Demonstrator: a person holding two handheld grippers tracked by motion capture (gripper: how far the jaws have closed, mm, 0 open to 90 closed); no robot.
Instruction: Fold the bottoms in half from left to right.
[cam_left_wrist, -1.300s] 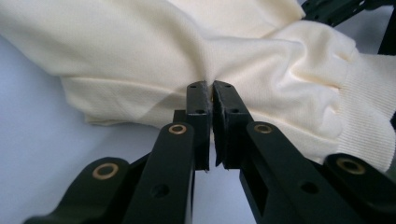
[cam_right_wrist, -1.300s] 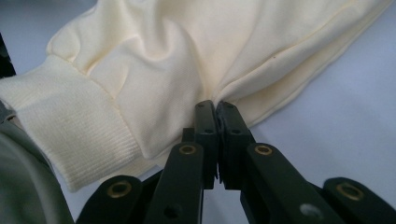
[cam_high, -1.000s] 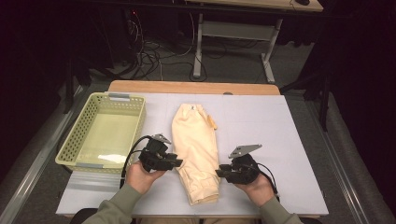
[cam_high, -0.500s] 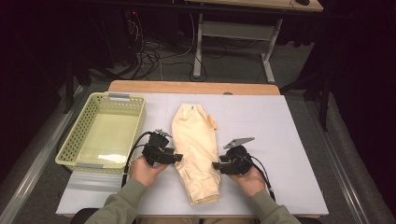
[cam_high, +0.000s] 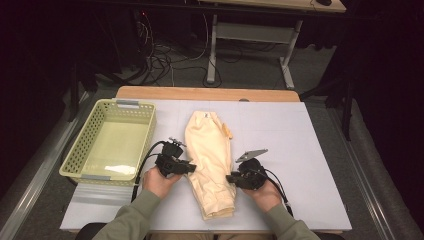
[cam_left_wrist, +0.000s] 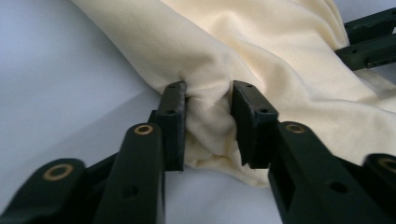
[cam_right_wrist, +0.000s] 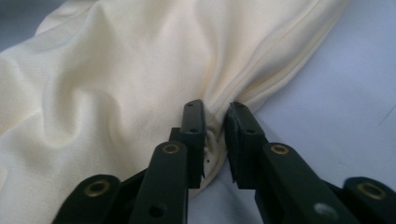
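A cream garment (cam_high: 210, 150), folded into a long strip, lies on the white table cover. My left gripper (cam_high: 192, 167) sits at the strip's left edge. Its jaws have just been closing and now pinch a bunched fold of the garment (cam_left_wrist: 261, 42) at the left gripper (cam_left_wrist: 208, 93). My right gripper (cam_high: 229, 177) sits at the opposite edge. Its jaws have also just been closing, and the right gripper (cam_right_wrist: 215, 109) squeezes a thin pleat of the garment (cam_right_wrist: 116, 70). The right gripper's jaws (cam_left_wrist: 369, 39) show across the cloth in the left gripper view.
A pale green plastic basket (cam_high: 145, 135) stands on the table's left side, close to my left hand. The white cover (cam_high: 300, 145) lies bare to the right of the garment. Beyond the far wooden edge (cam_high: 205, 93) are cables and a desk frame on the floor.
Both hands moved inward to the garment's sides. Both pairs of jaws went from open beside the cloth to closed on its edges.
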